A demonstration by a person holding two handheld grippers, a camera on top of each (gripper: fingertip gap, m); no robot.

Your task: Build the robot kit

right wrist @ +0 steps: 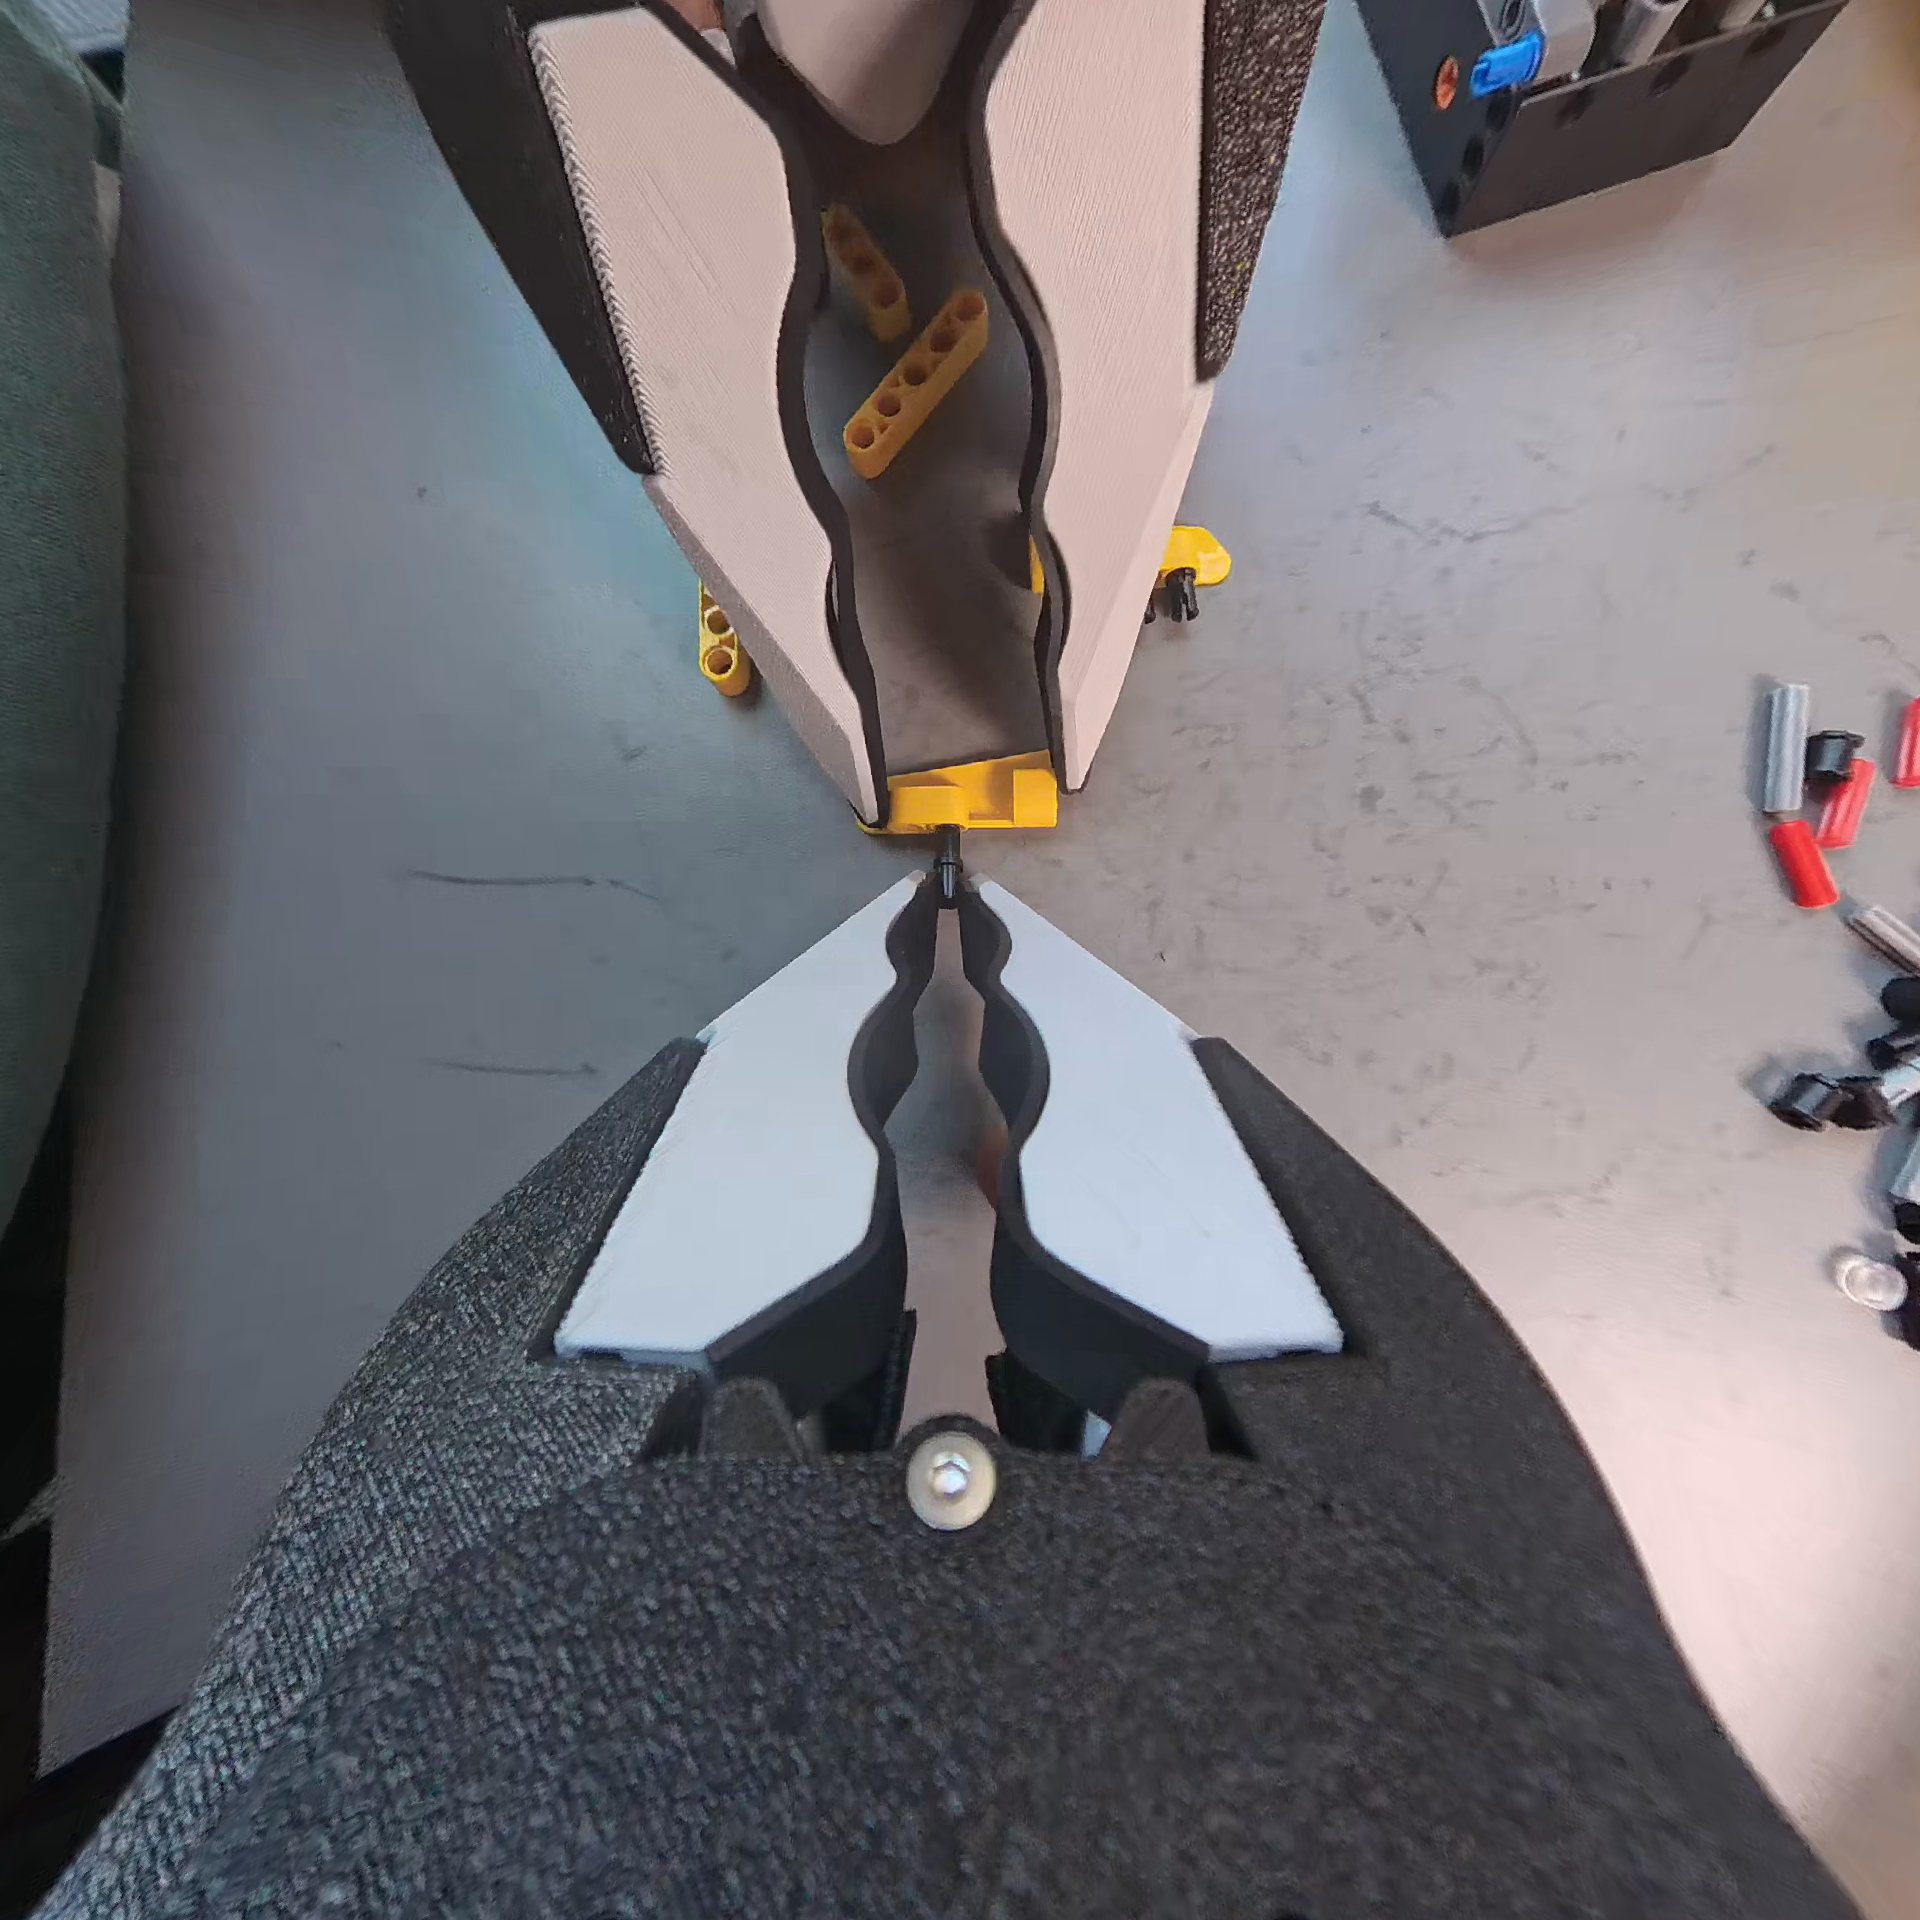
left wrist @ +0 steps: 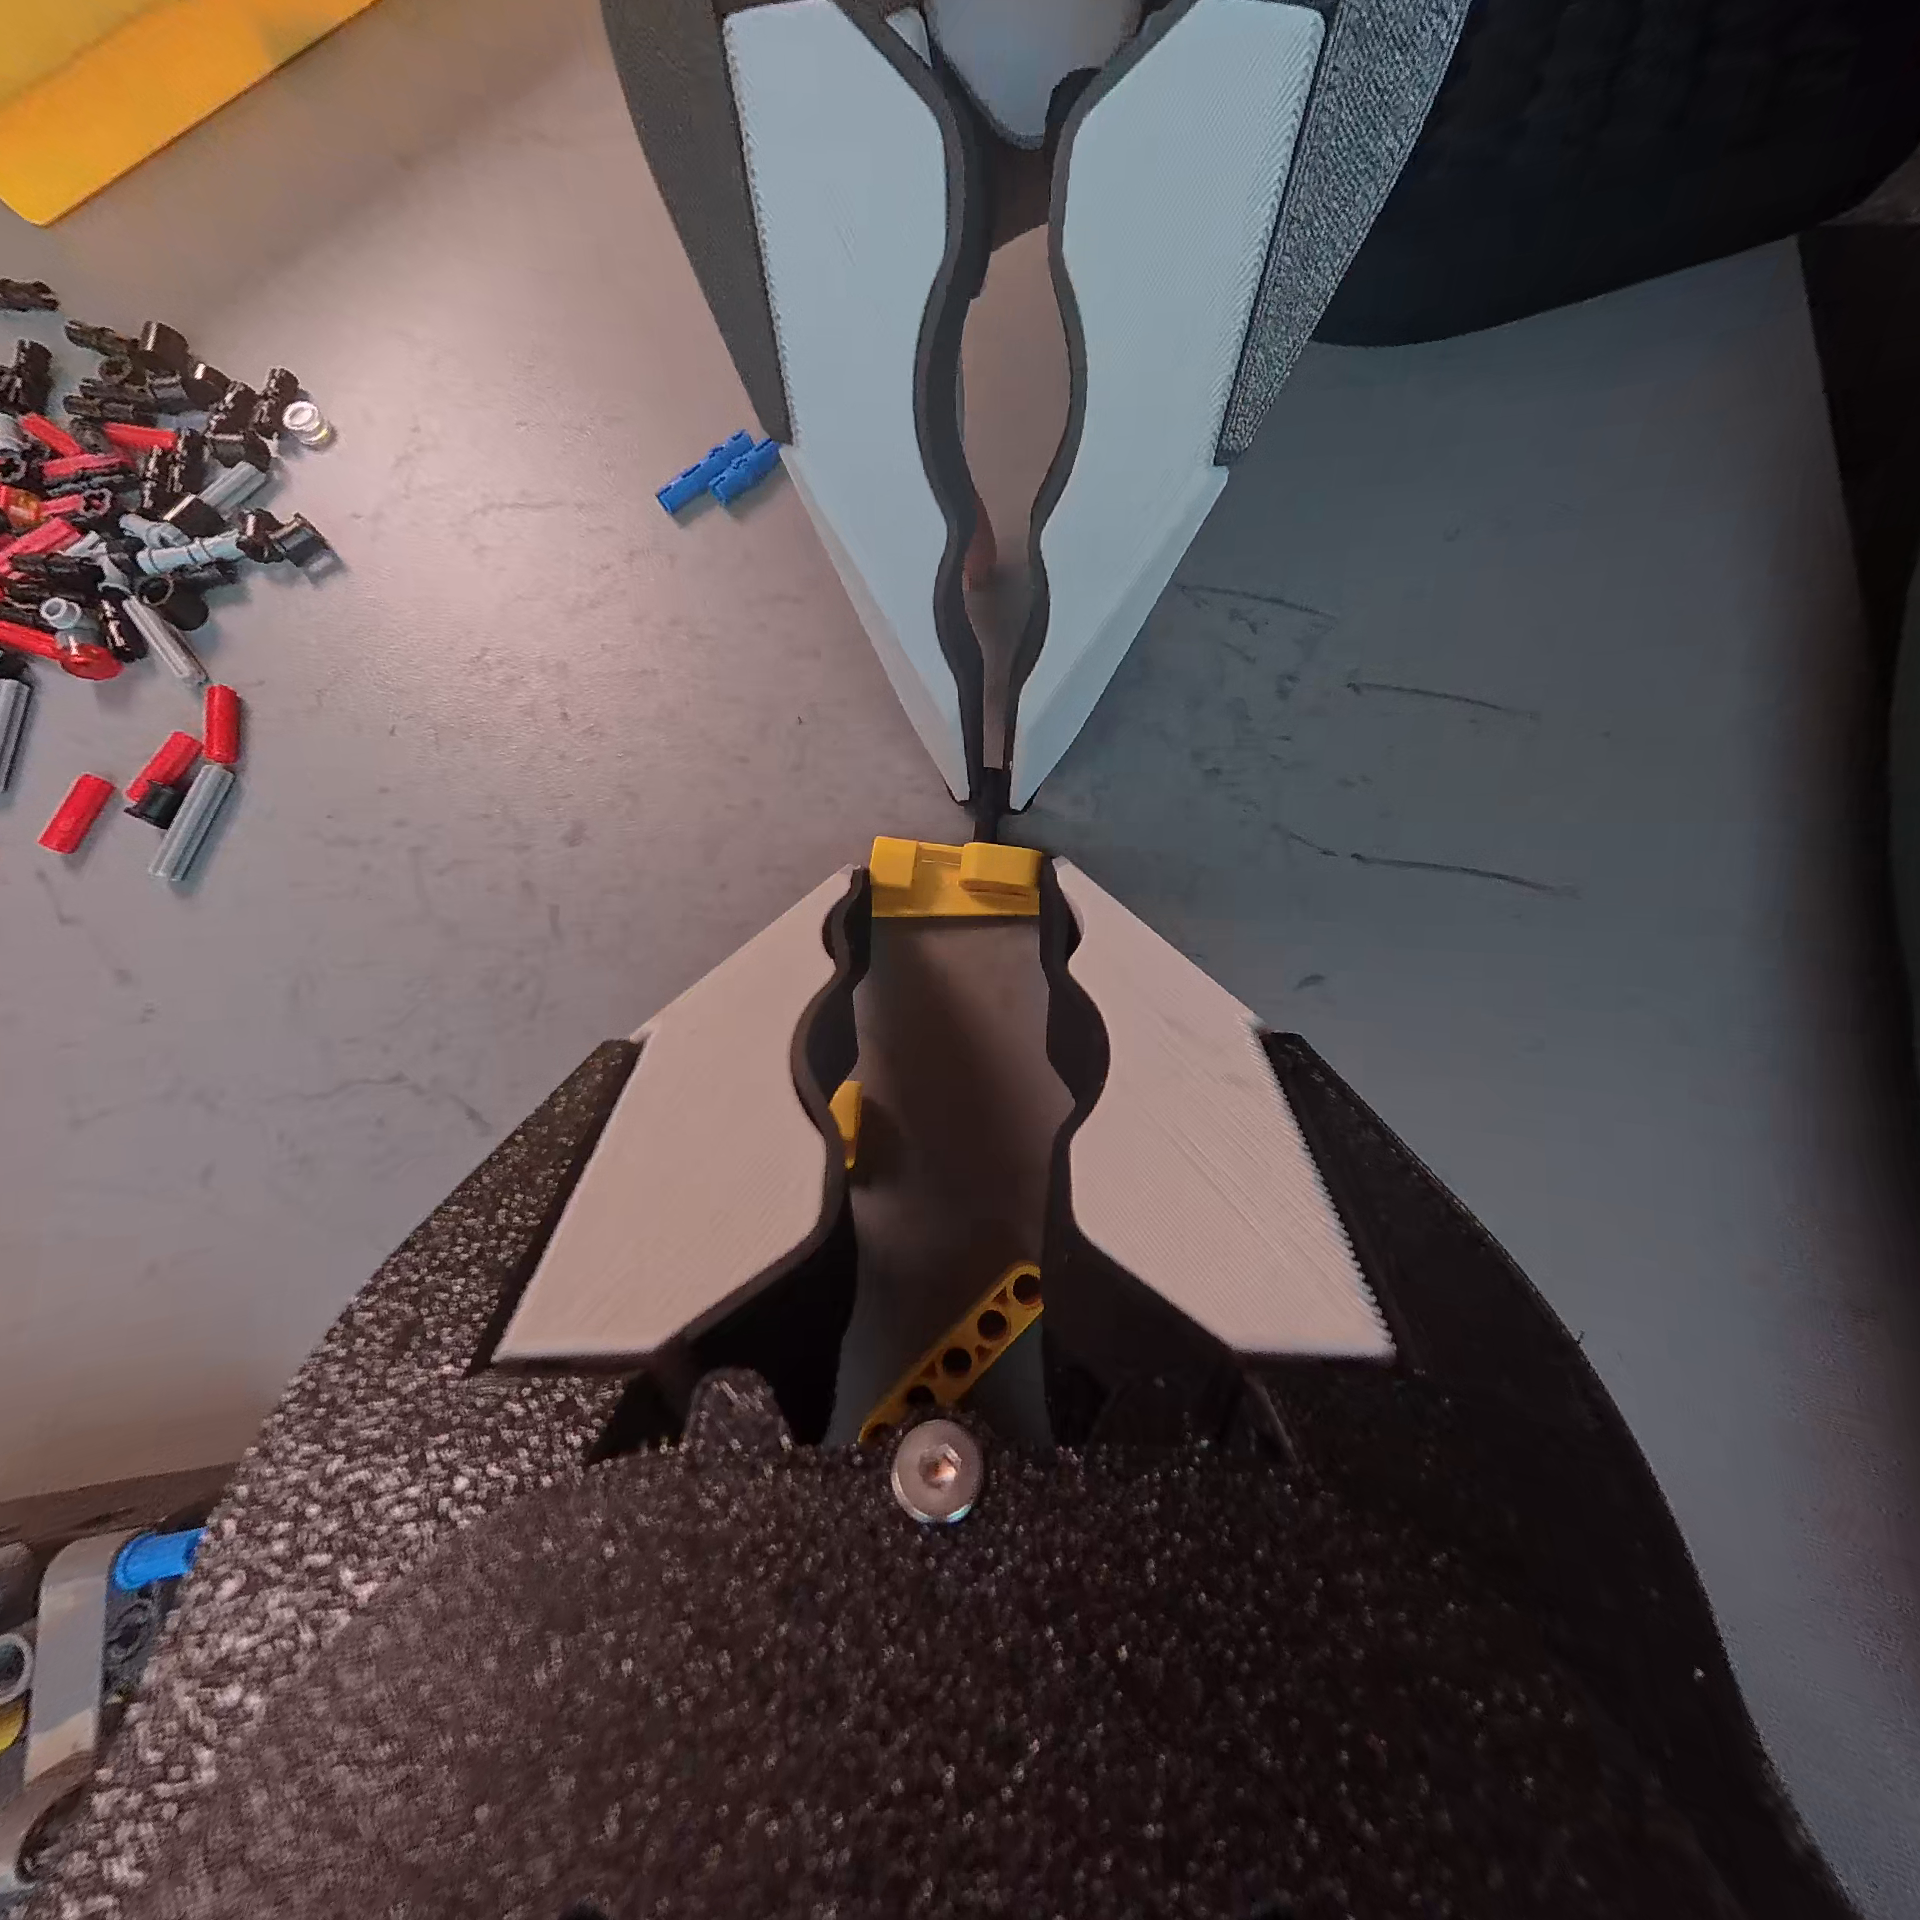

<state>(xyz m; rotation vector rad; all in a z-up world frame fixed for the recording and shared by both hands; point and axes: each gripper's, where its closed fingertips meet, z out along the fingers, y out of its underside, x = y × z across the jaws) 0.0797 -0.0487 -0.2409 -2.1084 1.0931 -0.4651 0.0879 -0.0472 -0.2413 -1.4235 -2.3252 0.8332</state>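
Left gripper (left wrist: 954, 883): pinching a yellow piece (left wrist: 954, 881) across its width at the fingertips, held just above the counter (left wrist: 1455, 623).
Right gripper (right wrist: 948, 883): fingertips pressed together on a small black pin (right wrist: 948, 857); pin points straight at the yellow piece.
Pin position: tip touching or just short of the near face of the yellow piece; cannot tell whether it has entered a hole.
Alignment note (judgement): the two grippers face tip to tip. Seating the pin well would call for keeping its axis square to the yellow face, pushing straight, and the left grip staying firm so the piece does not twist.
Risk (judgement): the pin is tiny and held only at its rear; a sideways push could tilt it in the grip.
Yellow beams (right wrist: 914, 384): at least three loose holed beams on the counter behind the left gripper in the right wrist view, partly hidden.
Yellow part with black pins (right wrist: 1190, 577): one, beside the left gripper's finger.
Blue pins (left wrist: 720, 473): two, side by side, apart from the heap.
Heap of red, grey and black connectors (left wrist: 135, 509): too many and too tangled to count.
Black box (right wrist: 1590, 104): one, at the far corner, with parts inside.
Yellow sheet (left wrist: 135, 94): one, at the counter's edge.
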